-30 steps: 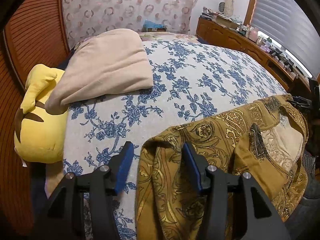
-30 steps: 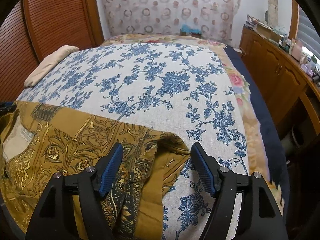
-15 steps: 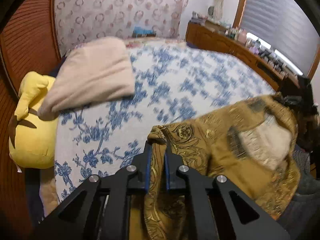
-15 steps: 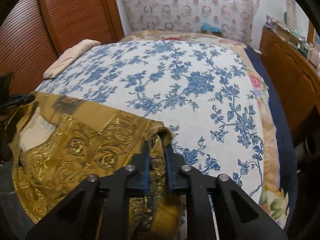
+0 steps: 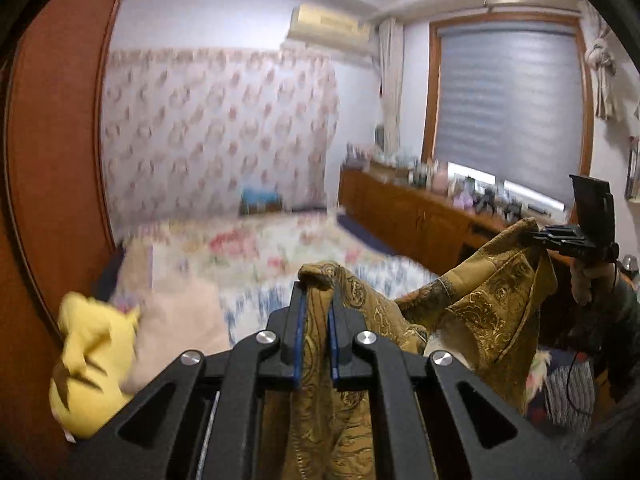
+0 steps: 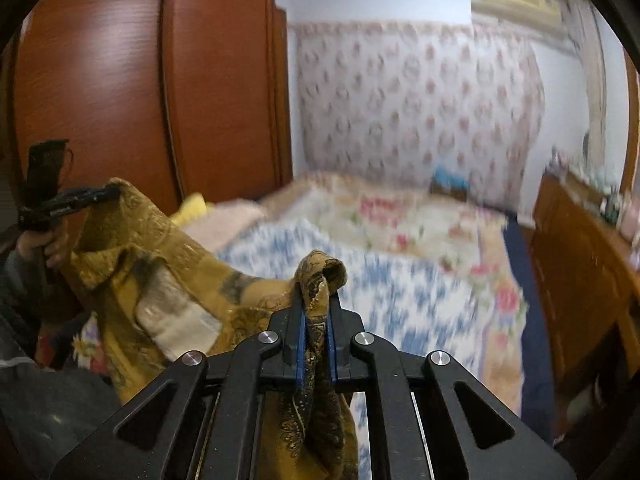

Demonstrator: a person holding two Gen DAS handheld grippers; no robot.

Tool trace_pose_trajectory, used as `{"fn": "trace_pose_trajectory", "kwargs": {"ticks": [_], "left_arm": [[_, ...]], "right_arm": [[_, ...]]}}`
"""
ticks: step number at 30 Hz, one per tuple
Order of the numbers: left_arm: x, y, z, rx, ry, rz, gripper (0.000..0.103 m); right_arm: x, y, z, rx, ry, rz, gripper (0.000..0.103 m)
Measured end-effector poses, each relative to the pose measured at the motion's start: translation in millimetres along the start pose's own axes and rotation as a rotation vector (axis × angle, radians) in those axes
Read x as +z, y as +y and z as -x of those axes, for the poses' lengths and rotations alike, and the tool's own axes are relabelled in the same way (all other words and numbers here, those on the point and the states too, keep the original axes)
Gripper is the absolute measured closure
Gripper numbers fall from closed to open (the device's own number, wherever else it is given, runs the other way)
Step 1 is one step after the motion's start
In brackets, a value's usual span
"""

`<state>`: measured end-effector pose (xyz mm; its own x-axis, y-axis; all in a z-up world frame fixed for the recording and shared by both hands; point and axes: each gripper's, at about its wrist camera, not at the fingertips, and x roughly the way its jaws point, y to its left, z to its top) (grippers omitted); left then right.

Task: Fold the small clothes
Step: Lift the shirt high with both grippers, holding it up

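Note:
A mustard-gold paisley garment (image 5: 472,312) hangs in the air between my two grippers, above the bed. My left gripper (image 5: 316,304) is shut on one top corner of it; the cloth bunches over the blue pads. My right gripper (image 6: 316,300) is shut on the other top corner. In the left wrist view the right gripper (image 5: 536,236) shows at the far right with the cloth in it. In the right wrist view the left gripper (image 6: 114,192) shows at the far left, and the garment (image 6: 168,280) sags between, a pale label patch facing me.
The bed with a blue floral cover (image 6: 420,292) lies below and ahead. A yellow plush toy (image 5: 88,360) and a beige pillow (image 5: 180,332) lie at its left. A wooden wardrobe (image 6: 140,92) stands left, a cluttered wooden dresser (image 5: 420,216) right under the window.
Both grippers closed on the garment's corners and then lifted it off the bed. The views have tilted up from the bed cover to the room walls.

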<state>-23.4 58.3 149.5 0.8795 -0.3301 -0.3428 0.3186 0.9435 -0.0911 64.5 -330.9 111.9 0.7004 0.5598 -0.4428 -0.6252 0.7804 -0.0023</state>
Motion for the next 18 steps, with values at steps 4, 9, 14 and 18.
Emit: {"fn": "trace_pose_trajectory", "kwargs": {"ticks": [4, 9, 14, 18], "left_arm": [[46, 5, 30, 0.017, -0.124, -0.014, 0.097], [96, 14, 62, 0.056, -0.254, -0.042, 0.097], [127, 22, 89, 0.103, -0.332, -0.075, 0.097], [132, 26, 114, 0.142, -0.38, -0.09, 0.097]], "right_arm": [[42, 3, 42, -0.036, -0.11, 0.034, 0.098], [90, 5, 88, -0.093, -0.233, 0.075, 0.098], [125, 6, 129, -0.181, -0.311, 0.126, 0.098], [140, 5, 157, -0.224, -0.351, 0.142, 0.098]]}}
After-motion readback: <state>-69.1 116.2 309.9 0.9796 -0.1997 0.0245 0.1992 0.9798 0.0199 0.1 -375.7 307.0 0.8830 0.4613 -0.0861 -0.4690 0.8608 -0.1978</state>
